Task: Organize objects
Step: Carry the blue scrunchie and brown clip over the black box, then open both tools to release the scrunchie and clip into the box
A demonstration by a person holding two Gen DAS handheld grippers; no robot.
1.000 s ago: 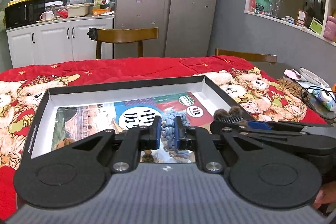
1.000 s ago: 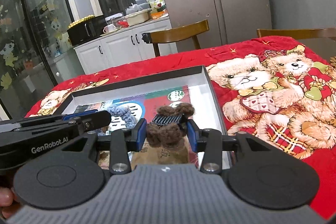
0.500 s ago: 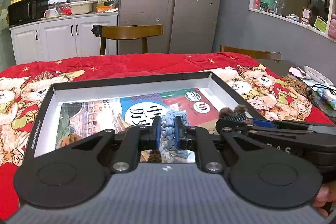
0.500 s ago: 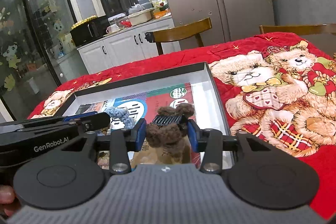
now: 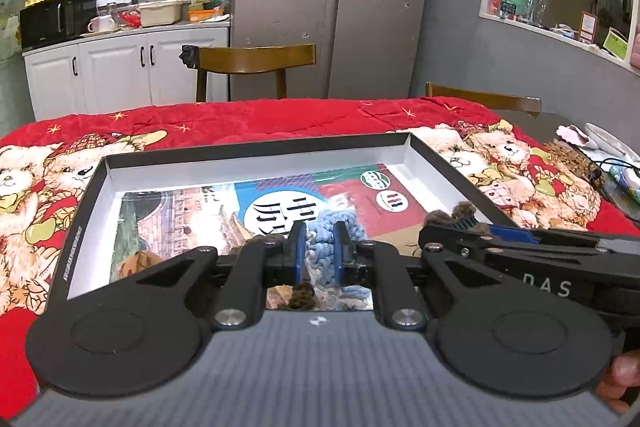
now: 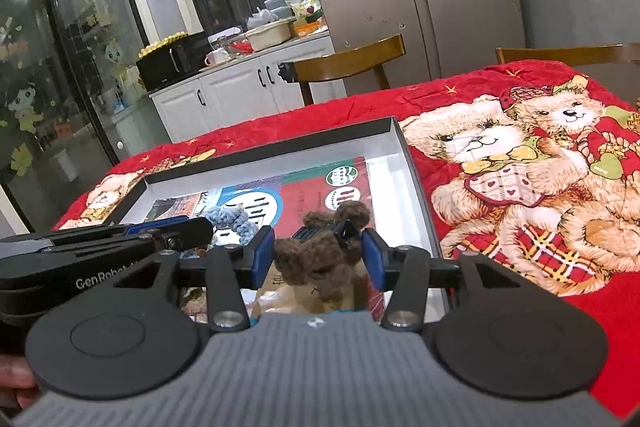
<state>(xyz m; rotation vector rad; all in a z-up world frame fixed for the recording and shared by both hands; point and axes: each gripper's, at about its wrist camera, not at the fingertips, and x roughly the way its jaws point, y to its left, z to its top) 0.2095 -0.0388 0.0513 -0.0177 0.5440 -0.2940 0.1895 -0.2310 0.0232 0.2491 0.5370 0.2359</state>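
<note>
Since the earlier frame, right tool (image 6: 318, 257) jaws have been opening; the brown plush clip (image 6: 320, 255) sits loose between them. Left tool (image 5: 318, 251) clamps the blue knitted piece (image 5: 320, 247), both at frame centre over the tray (image 5: 256, 157). Tray walls bound lateral travel; red bear-print cloth (image 6: 520, 187) offers room at right.

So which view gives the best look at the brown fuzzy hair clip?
The right wrist view: the brown fuzzy hair clip sits centred between the right claw pads, its black comb teeth visible, over the box. The left wrist view shows only its tip behind the right claw.
</note>
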